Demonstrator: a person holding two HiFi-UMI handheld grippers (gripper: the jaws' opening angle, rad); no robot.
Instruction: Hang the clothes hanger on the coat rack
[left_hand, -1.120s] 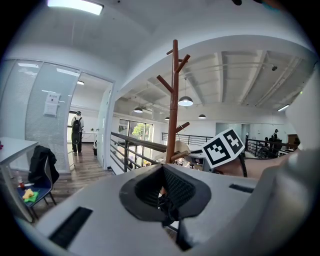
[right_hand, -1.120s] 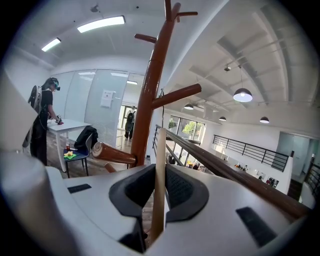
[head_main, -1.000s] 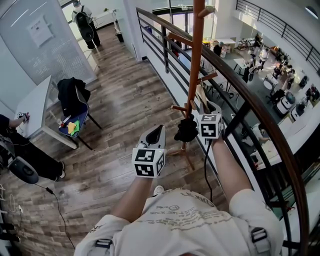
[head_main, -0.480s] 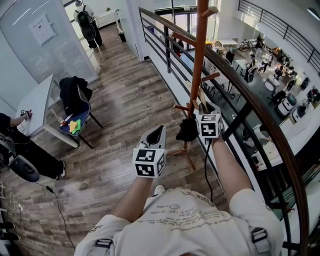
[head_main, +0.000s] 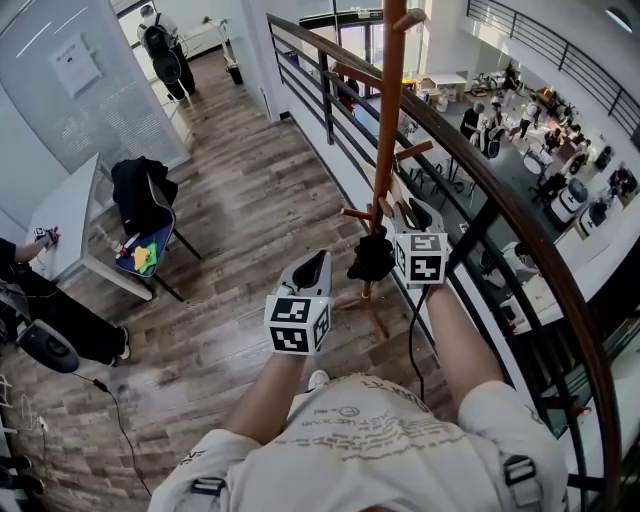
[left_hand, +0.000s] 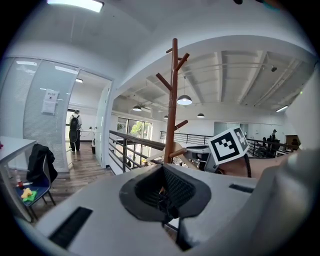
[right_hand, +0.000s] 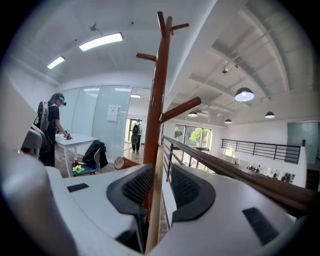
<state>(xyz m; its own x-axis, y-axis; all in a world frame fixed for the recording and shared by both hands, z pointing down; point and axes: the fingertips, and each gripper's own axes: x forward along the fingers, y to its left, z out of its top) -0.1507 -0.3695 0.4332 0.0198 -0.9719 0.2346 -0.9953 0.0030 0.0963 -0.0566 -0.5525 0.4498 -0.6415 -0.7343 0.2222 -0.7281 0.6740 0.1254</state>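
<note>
Nearest the camera, the person's two forearms reach forward from a pale printed shirt (head_main: 365, 440). The left gripper (head_main: 312, 268) is held low and to the left of the coat rack. In the left gripper view its jaws are pressed together (left_hand: 162, 192), with nothing of the task's between them.

The right gripper (head_main: 418, 215) is held a little farther out and higher, just beside the rack's pole. In the right gripper view its jaws (right_hand: 156, 185) are clamped on the clothes hanger (right_hand: 154, 215). This is a pale wooden strip that runs up between the ribbed pads and lies across the lower part of the pole. Whether it touches the pole cannot be told. A black bundle (head_main: 372, 258) sits just left of this gripper; what it is cannot be made out.

The coat rack (head_main: 388, 110) is a reddish-brown wooden pole with short pegs angling upward. It stands close against a curved dark railing (head_main: 480, 160) with a wooden handrail. The hanger is in the gripper near the rack's low pegs, not on a peg.

Beyond, on the wood-plank floor (head_main: 260, 210), a chair draped with a black jacket (head_main: 145, 195) stands at a white table (head_main: 70, 215). A person with a backpack (head_main: 160, 45) stands at the far end by the glass wall. Past the railing, a lower hall (head_main: 560, 150) holds desks and more people.
</note>
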